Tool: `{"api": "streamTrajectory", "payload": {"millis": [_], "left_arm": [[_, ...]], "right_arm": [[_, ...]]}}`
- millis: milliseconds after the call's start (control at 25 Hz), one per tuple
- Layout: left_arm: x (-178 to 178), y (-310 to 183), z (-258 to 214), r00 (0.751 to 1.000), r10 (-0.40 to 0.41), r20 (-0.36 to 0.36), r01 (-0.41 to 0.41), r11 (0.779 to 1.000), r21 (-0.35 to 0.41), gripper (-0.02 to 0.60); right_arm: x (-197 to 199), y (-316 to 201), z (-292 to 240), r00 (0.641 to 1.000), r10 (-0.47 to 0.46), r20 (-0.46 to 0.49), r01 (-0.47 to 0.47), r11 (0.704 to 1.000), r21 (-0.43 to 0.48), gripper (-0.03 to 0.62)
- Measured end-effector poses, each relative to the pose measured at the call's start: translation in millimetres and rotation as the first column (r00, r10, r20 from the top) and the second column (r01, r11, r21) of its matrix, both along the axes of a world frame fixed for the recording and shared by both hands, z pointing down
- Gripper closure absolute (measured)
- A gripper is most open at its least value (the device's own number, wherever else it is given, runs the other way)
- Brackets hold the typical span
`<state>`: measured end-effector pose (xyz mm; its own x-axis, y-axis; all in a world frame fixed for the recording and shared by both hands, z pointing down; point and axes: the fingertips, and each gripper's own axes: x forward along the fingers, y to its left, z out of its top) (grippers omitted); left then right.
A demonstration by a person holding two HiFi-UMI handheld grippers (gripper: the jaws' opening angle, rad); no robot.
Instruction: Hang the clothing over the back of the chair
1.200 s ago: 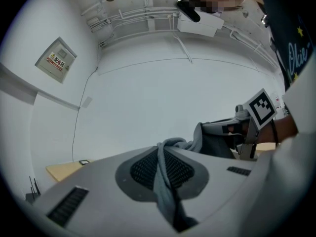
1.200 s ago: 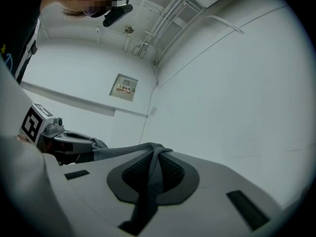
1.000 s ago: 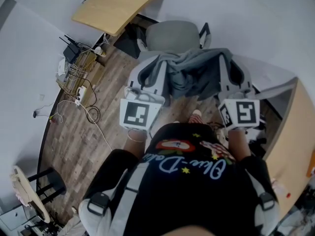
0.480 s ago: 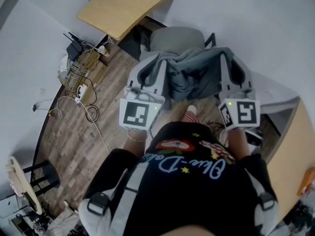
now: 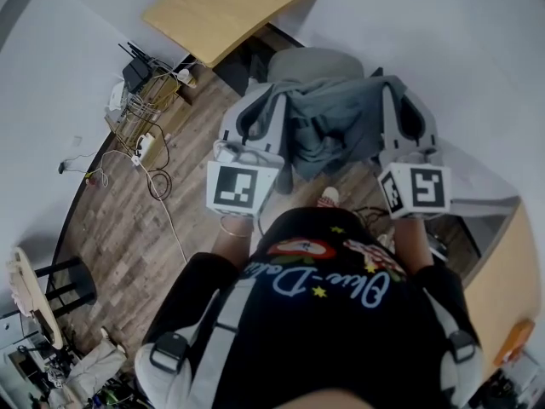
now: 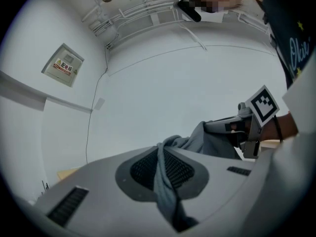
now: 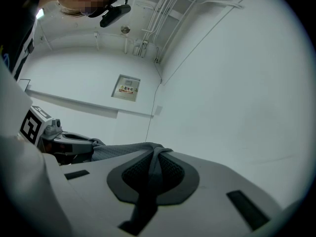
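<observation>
Item: grey garment (image 5: 328,126), frame centre. Stretched between left tool (image 5: 254,109) and right tool (image 5: 402,100), each clamped shut on fabric. Chair (image 5: 311,61) just above.

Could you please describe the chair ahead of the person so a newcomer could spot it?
Find the light wooden desk at the head view's top. Beside its right end stands the chair: grey, smooth, round-backed, unlike the crumpled darker garment held just before it.

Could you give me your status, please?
Left gripper and right gripper shut on grey garment, spread between them. Chair ahead, not yet draped. Path clear.
</observation>
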<state>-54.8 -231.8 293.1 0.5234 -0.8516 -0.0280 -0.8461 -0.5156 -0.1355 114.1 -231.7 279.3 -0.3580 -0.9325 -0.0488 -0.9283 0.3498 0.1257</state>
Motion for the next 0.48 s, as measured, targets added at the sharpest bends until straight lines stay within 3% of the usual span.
{"api": "streamTrajectory", "payload": {"millis": [480], "left_arm": [[7, -31, 14, 0.997, -0.072, 0.039, 0.073, 0.997, -0.027, 0.558]], "right_arm": [[9, -37, 15, 0.999, -0.043, -0.003, 0.043, 0.999, -0.031, 0.585]]}}
